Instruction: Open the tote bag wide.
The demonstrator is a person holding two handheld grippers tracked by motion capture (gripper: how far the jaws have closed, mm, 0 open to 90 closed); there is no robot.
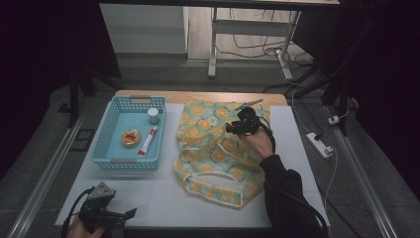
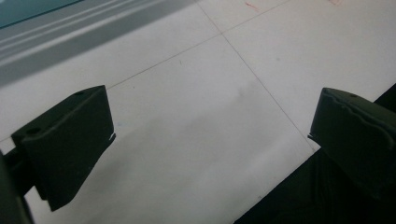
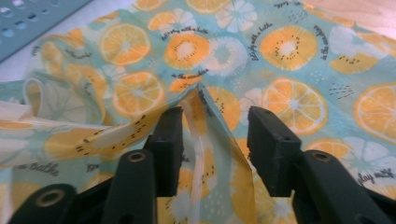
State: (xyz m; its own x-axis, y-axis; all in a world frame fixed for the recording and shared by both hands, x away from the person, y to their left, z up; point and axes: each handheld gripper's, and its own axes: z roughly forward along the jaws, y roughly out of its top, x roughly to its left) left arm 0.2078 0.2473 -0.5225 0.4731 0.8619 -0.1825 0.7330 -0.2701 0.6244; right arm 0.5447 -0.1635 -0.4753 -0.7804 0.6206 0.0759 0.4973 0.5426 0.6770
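1. right gripper (image 3: 215, 126) jaws parted around a raised fold of thin orange-slice print teal plastic sheet (image 1: 218, 148), not pinching, likely releasing it.
2. sheet lies crumpled beside blue plastic basket (image 1: 130, 163).
3. left gripper (image 1: 111, 214) open, idle at table edge.

I count one printed cloth (image 1: 218, 148), one blue basket (image 1: 130, 133), and in it one jar (image 1: 153, 115), one tin (image 1: 131, 138), one tube (image 1: 147, 141).
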